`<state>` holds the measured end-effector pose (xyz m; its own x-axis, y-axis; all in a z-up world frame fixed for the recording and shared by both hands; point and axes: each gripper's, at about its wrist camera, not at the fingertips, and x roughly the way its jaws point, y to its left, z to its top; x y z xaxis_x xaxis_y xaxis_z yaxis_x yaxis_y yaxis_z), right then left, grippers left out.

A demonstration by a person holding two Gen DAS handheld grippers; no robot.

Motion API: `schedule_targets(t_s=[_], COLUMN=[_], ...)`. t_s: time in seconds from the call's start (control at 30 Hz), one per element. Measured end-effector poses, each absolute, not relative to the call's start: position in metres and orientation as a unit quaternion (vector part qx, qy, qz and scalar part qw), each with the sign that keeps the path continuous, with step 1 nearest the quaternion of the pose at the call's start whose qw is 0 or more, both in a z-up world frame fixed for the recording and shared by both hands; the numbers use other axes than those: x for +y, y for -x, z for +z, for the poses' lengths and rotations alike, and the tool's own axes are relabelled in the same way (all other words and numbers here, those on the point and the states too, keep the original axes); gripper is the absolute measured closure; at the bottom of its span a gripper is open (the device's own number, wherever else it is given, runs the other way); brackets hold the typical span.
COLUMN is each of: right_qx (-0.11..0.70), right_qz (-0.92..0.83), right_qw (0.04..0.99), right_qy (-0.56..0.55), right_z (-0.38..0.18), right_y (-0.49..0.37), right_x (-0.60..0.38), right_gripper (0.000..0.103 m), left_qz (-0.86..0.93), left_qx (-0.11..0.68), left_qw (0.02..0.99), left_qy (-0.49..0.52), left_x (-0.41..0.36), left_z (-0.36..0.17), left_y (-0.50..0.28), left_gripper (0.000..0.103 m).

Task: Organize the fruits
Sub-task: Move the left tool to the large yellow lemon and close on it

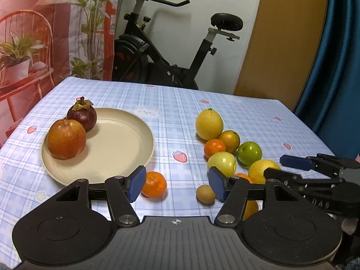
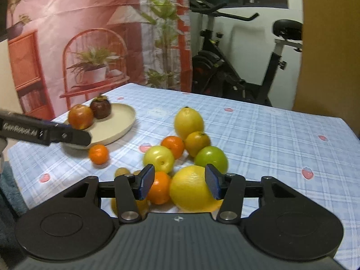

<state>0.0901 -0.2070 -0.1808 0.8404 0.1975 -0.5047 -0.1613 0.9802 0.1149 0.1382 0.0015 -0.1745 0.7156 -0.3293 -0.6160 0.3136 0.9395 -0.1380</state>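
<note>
A cream plate (image 1: 126,139) (image 2: 122,121) holds a red apple (image 1: 66,139) (image 2: 80,116) and a dark mangosteen (image 1: 82,114) (image 2: 100,107). My left gripper (image 1: 176,183) is open and empty above the cloth, with a loose mandarin (image 1: 154,184) (image 2: 98,154) just beside its left finger and a small brown fruit (image 1: 205,194) by its right finger. My right gripper (image 2: 180,183) is open and empty above the fruit pile, with a big yellow citrus (image 2: 191,189) and an orange mandarin (image 2: 159,187) between and below its fingers. It also shows in the left wrist view (image 1: 299,168).
The pile also holds a lemon (image 1: 209,124) (image 2: 188,121), a green apple (image 1: 249,153) (image 2: 211,159), a yellow-green apple (image 1: 221,163) (image 2: 159,158) and more mandarins (image 1: 214,148). An exercise bike (image 1: 171,51) stands behind the table. The table's far edge (image 1: 171,86) is near it.
</note>
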Motion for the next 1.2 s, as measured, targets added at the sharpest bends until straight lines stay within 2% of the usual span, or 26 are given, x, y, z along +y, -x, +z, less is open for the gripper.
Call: schedule_targets(t_s=[0.23,0.57,1.2], right_qx=[0.273,0.284,0.311], right_qz=[0.075,0.060,0.093], right_qw=[0.958,0.954,0.937], right_qy=[-0.049,-0.076,-0.130], right_z=[-0.186,-0.192,-0.211], right_y=[-0.093,-0.094,-0.097], right_x=[-0.217,-0.227,-0.234], right_gripper=[0.048,0.038,0.036], left_qz=[-0.168,-0.211,-0.324], left_qx=[0.341,0.346,0.403], left_qw=[0.925,0.914,0.856], left_qy=[0.016,0.009,-0.020], left_x=[0.004,-0.016,-0.114], left_z=[-0.176,-0.165,-0.199], left_y=[-0.140,-0.156,-0.180], left_gripper=[0.040,0.040,0.040])
